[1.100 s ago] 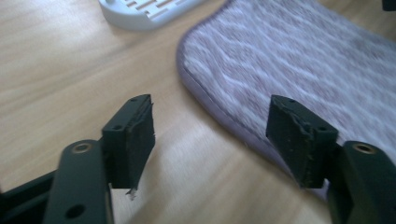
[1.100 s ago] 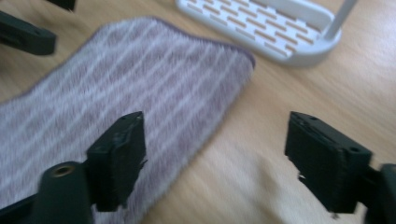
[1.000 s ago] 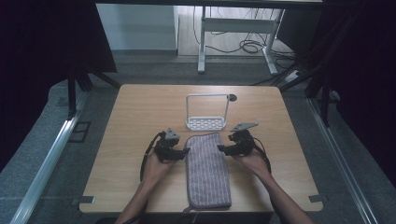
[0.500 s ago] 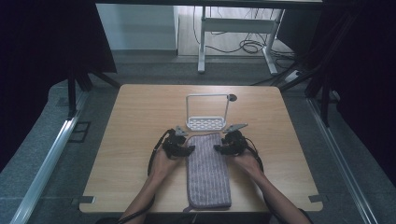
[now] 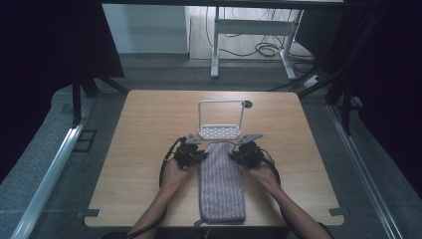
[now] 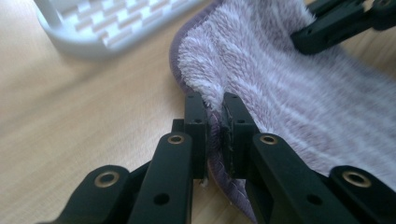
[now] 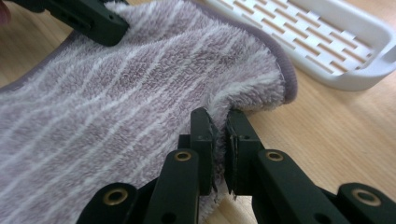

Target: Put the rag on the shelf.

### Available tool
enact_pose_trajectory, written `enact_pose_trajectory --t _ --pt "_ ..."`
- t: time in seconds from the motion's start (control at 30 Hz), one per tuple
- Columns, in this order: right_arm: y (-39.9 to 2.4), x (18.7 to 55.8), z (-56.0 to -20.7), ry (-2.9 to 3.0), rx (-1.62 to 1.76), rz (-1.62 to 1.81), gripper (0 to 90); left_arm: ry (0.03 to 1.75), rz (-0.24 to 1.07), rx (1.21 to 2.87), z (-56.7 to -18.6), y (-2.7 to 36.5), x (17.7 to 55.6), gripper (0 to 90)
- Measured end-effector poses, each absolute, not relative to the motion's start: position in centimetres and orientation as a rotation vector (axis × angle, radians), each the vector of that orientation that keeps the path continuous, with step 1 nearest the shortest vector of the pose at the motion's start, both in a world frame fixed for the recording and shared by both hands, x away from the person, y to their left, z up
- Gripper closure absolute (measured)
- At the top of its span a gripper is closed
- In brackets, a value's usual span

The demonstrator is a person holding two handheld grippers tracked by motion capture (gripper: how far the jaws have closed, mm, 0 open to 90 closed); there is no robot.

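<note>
So we've got the towel lying lengthwise down the middle of the table, long axis running from the bottom edge of the frame up toward the white rack at centre. Both far corners are pinched: left tool clamped on the left-hand corner, right tool clamped on the other, so neither hand is nearer. It's fluffy purple terry with pale stripes and a stitched hem, looks soft and floppy. We'd guess a fold toward the bottom edge comes next.
</note>
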State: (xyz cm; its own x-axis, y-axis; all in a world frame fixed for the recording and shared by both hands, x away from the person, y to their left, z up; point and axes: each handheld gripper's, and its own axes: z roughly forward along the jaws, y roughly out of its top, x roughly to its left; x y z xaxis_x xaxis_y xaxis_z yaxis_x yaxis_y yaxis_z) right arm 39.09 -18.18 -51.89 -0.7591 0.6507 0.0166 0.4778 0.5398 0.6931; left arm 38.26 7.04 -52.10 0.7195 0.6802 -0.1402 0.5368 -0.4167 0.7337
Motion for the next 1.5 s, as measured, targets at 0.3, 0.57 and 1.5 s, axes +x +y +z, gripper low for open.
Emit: enact_pose_trajectory --t 0.3,0.57,1.5 --pt "-19.2 38.4 -48.9 2.476 0.908 1.145 83.3 0.846 0.27 2.077 -48.7 7.4 37.7 82.0" --pt "-19.9 38.1 -45.5 2.403 0.865 1.235 83.2 0.798 0.314 2.031 -45.8 7.7 37.6 81.8" --pt "-20.2 40.9 -34.3 2.173 0.766 1.284 83.0 0.666 0.561 1.956 -34.5 7.6 40.8 81.5"
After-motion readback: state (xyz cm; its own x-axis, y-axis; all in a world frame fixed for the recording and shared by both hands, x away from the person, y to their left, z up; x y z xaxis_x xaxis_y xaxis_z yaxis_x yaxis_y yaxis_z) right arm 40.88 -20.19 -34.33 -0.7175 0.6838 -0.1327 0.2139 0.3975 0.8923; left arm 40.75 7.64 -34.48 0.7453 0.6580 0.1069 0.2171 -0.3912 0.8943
